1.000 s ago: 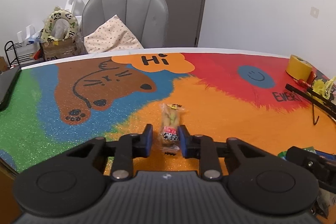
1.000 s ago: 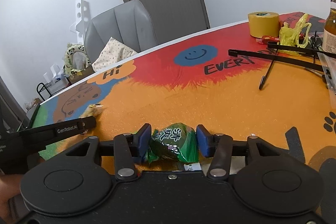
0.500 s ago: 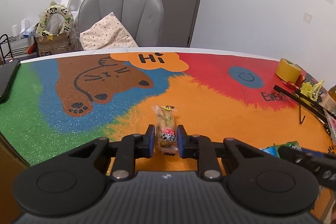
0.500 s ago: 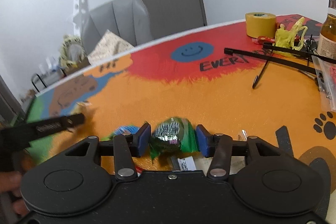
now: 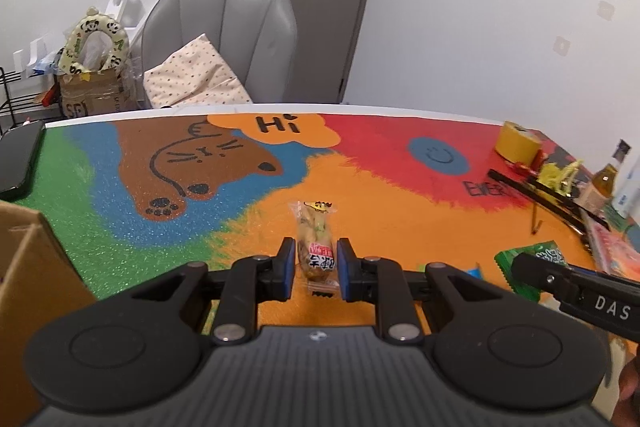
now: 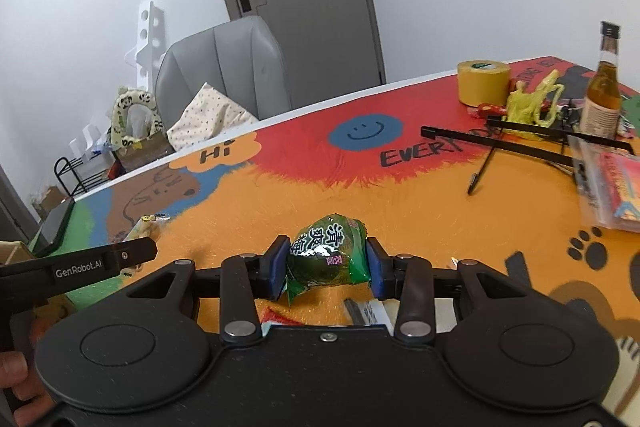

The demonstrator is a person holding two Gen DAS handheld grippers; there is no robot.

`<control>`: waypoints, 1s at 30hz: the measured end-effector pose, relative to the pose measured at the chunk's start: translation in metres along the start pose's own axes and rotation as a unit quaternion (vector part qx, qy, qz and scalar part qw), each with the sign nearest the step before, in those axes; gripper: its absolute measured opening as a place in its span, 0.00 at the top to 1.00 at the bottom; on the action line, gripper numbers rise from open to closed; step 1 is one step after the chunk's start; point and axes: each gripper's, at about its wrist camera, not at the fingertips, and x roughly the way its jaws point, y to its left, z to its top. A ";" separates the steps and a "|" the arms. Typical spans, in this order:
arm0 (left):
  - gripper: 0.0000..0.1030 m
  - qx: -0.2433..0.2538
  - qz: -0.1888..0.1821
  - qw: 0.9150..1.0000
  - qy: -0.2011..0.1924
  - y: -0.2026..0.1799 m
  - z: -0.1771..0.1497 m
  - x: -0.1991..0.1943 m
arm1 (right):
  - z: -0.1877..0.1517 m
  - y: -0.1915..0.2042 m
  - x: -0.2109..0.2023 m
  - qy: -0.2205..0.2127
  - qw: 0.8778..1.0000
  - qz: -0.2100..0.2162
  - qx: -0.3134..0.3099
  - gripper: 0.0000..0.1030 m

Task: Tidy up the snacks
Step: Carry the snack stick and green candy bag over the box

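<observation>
The left gripper [image 5: 316, 265] is clamped on a tan snack [image 5: 316, 247]. The right gripper [image 6: 327, 265] is clamped on a green snack [image 6: 328, 255], above the surface [image 6: 400, 203].

The surface [image 5: 400, 219] wears a painted covering with a grainy, glittery finish. The left gripper [image 5: 316, 265] and right gripper [image 6: 327, 267] are matt black plastic with silvery metal pivot pins and blue, perhaps rubbery, pads. The yellow snack packet [image 5: 315, 239] is clear glossy film; the green snack packet [image 6: 330, 255] is shiny crinkled foil. At lower left, the box [image 5: 28, 267] looks like dull brown cardboard.
</observation>
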 end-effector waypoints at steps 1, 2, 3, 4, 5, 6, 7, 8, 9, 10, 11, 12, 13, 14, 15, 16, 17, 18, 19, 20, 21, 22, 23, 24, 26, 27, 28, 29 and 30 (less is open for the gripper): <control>0.80 0.002 -0.003 1.000 0.000 -0.001 0.000 -0.004 | -0.002 0.000 -0.004 -0.001 1.000 -0.002 0.002 0.63; 0.80 0.006 -0.005 1.000 0.001 -0.002 -0.001 -0.008 | -0.003 0.000 -0.007 -0.001 1.000 -0.004 0.006 0.63; 0.80 0.008 -0.007 1.000 0.001 -0.003 -0.001 -0.012 | -0.005 0.000 -0.010 -0.001 1.000 -0.005 0.009 0.63; 0.80 0.010 -0.009 1.000 0.001 -0.003 -0.002 -0.016 | -0.007 0.000 -0.013 -0.001 1.000 -0.006 0.012 0.63; 0.80 0.010 -0.011 1.000 0.001 -0.004 -0.003 -0.020 | -0.008 0.000 -0.017 -0.002 1.000 -0.007 0.014 0.63; 0.80 0.011 -0.012 1.000 0.001 -0.004 -0.003 -0.024 | -0.011 0.002 -0.021 -0.003 1.000 -0.009 0.015 0.63; 0.80 0.011 -0.014 1.000 0.002 -0.004 -0.004 -0.027 | -0.012 0.002 -0.024 -0.003 1.000 -0.010 0.016 0.63; 0.80 0.011 -0.016 1.000 0.002 -0.004 -0.005 -0.031 | -0.014 0.003 -0.027 -0.003 1.000 -0.011 0.016 0.63; 0.80 0.012 -0.018 1.000 0.003 -0.004 -0.006 -0.036 | -0.015 0.004 -0.030 -0.004 1.000 -0.012 0.015 0.63; 0.80 0.012 -0.019 1.000 0.003 -0.004 -0.007 -0.039 | -0.017 0.006 -0.034 -0.005 1.000 -0.012 0.014 0.63; 0.80 0.013 -0.021 1.000 0.003 -0.004 -0.009 -0.043 | -0.018 0.008 -0.037 -0.006 1.000 -0.012 0.013 0.63; 0.80 0.014 -0.022 1.000 0.003 -0.004 -0.010 -0.048 | -0.019 0.010 -0.041 -0.008 1.000 -0.013 0.012 0.63; 0.80 0.015 -0.023 1.000 0.002 -0.004 -0.010 -0.052 | -0.020 0.012 -0.044 -0.010 1.000 -0.013 0.011 0.63; 0.80 0.016 -0.025 1.000 0.002 -0.004 -0.011 -0.056 | -0.021 0.014 -0.048 -0.013 1.000 -0.014 0.010 0.63; 0.80 0.017 -0.027 0.999 0.001 -0.004 -0.012 -0.061 | -0.021 0.016 -0.052 -0.016 1.000 -0.015 0.009 0.63; 0.80 0.018 -0.029 0.999 0.001 -0.004 -0.012 -0.065 | -0.022 0.017 -0.055 -0.018 1.000 -0.015 0.009 0.63; 0.80 0.020 -0.030 0.999 0.000 -0.003 -0.013 -0.069 | -0.022 0.019 -0.059 -0.020 1.000 -0.013 0.009 0.63; 0.80 0.021 -0.032 0.999 0.000 -0.003 -0.013 -0.072 | -0.023 0.020 -0.062 -0.023 1.000 -0.012 0.009 0.63; 0.80 0.021 -0.034 0.999 -0.001 -0.002 -0.013 -0.077 | -0.023 0.022 -0.064 -0.025 1.000 -0.012 0.009 0.63; 0.80 0.021 -0.036 0.999 -0.002 0.000 -0.013 -0.081 | -0.023 0.024 -0.066 -0.027 1.000 -0.012 0.008 0.63; 0.80 0.021 -0.039 0.999 -0.002 0.001 -0.013 -0.085 | -0.024 0.026 -0.070 -0.029 0.999 -0.011 0.007 0.63; 0.80 0.020 -0.042 0.999 -0.003 0.002 -0.013 -0.089 | -0.024 0.028 -0.071 -0.031 0.999 -0.010 0.007 0.63; 0.80 0.020 -0.045 0.999 -0.004 0.004 -0.012 -0.093 | -0.024 0.030 -0.074 -0.033 0.999 -0.009 0.005 0.63; 0.80 0.020 -0.045 0.999 -0.007 0.006 -0.012 -0.097 | -0.025 0.033 -0.077 -0.035 0.999 -0.008 0.003 0.63; 0.80 0.019 -0.046 0.999 -0.011 0.009 -0.011 -0.104 | -0.025 0.038 -0.082 -0.039 0.999 -0.006 0.000 0.63; 0.80 0.019 -0.049 0.999 -0.012 0.011 -0.010 -0.107 | -0.025 0.041 -0.084 -0.040 0.999 -0.005 -0.001 0.63; 0.80 0.019 -0.051 0.998 -0.013 0.013 -0.010 -0.110 | -0.024 0.044 -0.085 -0.041 0.999 -0.004 -0.003 0.63; 0.80 0.019 -0.052 0.998 -0.014 0.015 -0.009 -0.114 | -0.024 0.047 -0.087 -0.042 0.999 -0.003 -0.004 0.63; 0.80 0.019 -0.053 0.998 -0.016 0.017 -0.009 -0.117 | -0.024 0.050 -0.089 -0.043 0.999 -0.002 -0.006 0.63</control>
